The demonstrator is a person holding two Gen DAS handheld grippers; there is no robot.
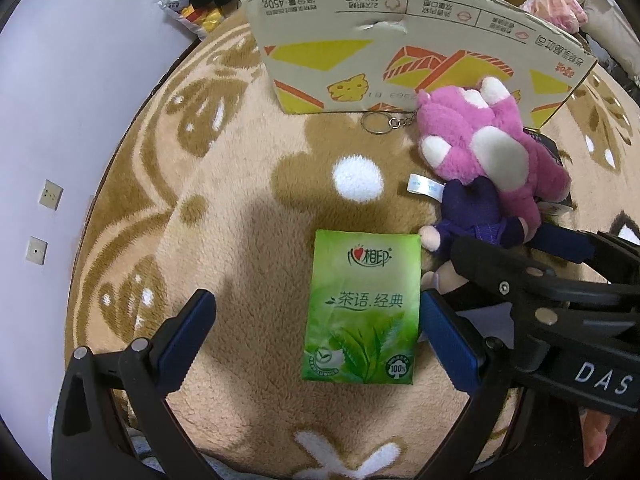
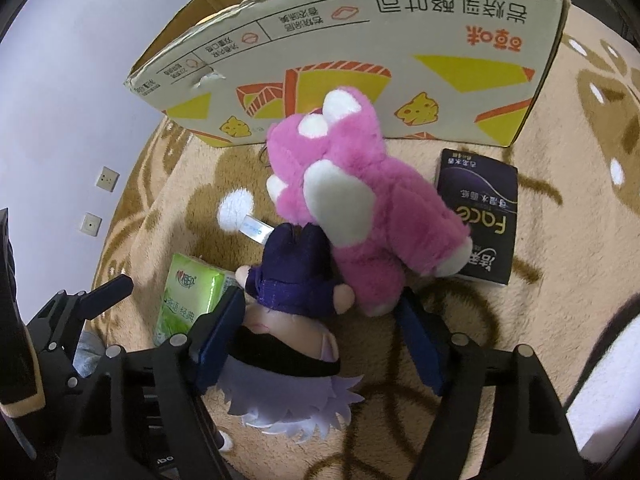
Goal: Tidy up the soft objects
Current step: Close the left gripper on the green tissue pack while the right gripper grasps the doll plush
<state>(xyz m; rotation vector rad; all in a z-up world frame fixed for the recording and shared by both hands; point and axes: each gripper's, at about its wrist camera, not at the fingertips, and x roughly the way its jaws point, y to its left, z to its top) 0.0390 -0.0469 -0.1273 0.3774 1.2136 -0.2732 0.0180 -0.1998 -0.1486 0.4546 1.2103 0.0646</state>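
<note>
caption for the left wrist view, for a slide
Open left gripper straddles a green tissue pack on the fleece blanket, pink plush and cardboard box beyond.

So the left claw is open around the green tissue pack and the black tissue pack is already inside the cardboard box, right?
Not quite. The black tissue pack is not inside the cardboard box; the right wrist view shows it lying on the blanket in front of the box, beside the pink plush. The rest holds: the left claw is open around the green tissue pack.

Black claw point(image 1: 316, 320) — blue pads, silver screws
</note>
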